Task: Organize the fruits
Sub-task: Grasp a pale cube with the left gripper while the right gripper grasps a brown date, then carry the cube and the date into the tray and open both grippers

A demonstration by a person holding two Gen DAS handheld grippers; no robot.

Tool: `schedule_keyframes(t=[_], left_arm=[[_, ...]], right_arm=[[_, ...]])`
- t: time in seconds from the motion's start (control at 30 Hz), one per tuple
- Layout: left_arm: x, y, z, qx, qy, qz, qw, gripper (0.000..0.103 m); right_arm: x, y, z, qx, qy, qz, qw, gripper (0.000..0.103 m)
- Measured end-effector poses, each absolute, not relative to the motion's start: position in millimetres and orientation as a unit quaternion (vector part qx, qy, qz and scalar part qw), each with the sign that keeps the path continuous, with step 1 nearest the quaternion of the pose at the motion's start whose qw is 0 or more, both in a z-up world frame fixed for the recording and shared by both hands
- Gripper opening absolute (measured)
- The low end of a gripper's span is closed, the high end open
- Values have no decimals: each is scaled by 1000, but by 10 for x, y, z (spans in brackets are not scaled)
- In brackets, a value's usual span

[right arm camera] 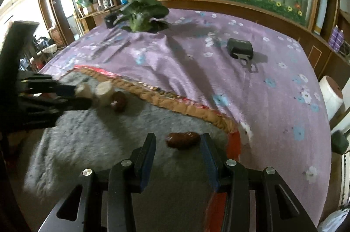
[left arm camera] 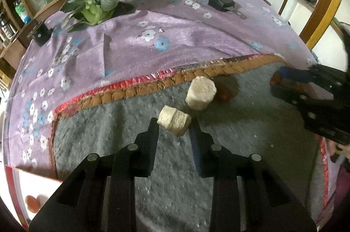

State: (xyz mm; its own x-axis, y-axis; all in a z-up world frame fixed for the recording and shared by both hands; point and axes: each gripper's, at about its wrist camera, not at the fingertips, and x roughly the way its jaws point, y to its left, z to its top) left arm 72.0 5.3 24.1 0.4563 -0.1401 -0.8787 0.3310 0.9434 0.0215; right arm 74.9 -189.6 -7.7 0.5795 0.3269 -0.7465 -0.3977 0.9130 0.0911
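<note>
No legible writing or brand anywhere. Counts: two white cylindrical pieces, two dark red-brown fruits on the grey mat (left arm camera: pixel 229 133). Left gripper (left arm camera: pixel 175 126) pinches one white cylinder (left arm camera: pixel 174 120) by its ends; the second white cylinder (left arm camera: pixel 200 93) stands just beyond, touching one red-brown fruit (left arm camera: pixel 223 94). Right gripper (right arm camera: pixel 178 140) is spread, its fingers on either side of the other red-brown fruit (right arm camera: pixel 182 139), pads not touching it.

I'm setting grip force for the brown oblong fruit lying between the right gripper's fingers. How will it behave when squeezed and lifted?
The brown fruit looks glossy and wrinkled, so probably soft-skinned and a bit slippery. It is small, so likely light. Its oblong body lies on the fuzzy grey mat, which should stop it rolling; the right gripper stands open around it.
</note>
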Motion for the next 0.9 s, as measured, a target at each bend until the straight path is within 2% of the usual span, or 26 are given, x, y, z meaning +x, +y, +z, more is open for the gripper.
schedule_keyframes(t=[0.07, 0.1, 0.43, 0.9], left_arm=[[635, 63, 291, 88, 499, -141, 850, 27], [606, 67, 311, 85, 498, -142, 851, 27], [177, 183, 524, 45, 482, -151, 862, 27], [-529, 802, 708, 14, 451, -84, 888, 27]], right_arm=[[740, -1861, -92, -57, 406, 200, 890, 39], [723, -1842, -93, -66, 408, 196, 889, 33], [174, -1672, 150, -55, 386, 220, 894, 33], [-474, -812, 314, -27, 367, 314, 875, 32]])
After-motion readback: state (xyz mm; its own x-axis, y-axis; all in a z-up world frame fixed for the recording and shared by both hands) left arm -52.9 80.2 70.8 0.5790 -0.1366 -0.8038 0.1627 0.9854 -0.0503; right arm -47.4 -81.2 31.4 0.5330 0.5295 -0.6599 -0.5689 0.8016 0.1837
